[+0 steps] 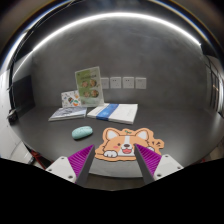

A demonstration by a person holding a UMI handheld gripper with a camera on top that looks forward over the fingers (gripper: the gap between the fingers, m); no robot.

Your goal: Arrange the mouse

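The gripper (113, 160) is held low and level over the grey table (175, 125), pointing forward toward the back wall. Its two fingers, each with a purple pad (80, 159), are spread wide apart and grip nothing; only bare tabletop and the near edge of a mat lie in the gap between them.

Just ahead of the fingertips lies one mouse mat (127, 141) shaped like a cartoon corgi, orange and white, lying flat with its face toward the camera. Its lower edge reaches close to the tips of both fingers, and nothing rests on it.

One mouse (82, 131), small, rounded and pale green-blue, sits on the bare table just to the left of the corgi mat and slightly farther away. It is apart from the mat, not touching it, and lies ahead and to the left of the left finger, outside the gap between the fingers.

Beyond the mouse there are two flat printed items: a booklet (68, 113) lying to the left, and a white one with a blue edge (114, 112) just to its right, behind the mat.

Farther back, two cards stand upright against the wall: a small one (71, 99) and a taller one (89, 85) beside it. On the wall to their right sits one row of pale sockets (121, 82).
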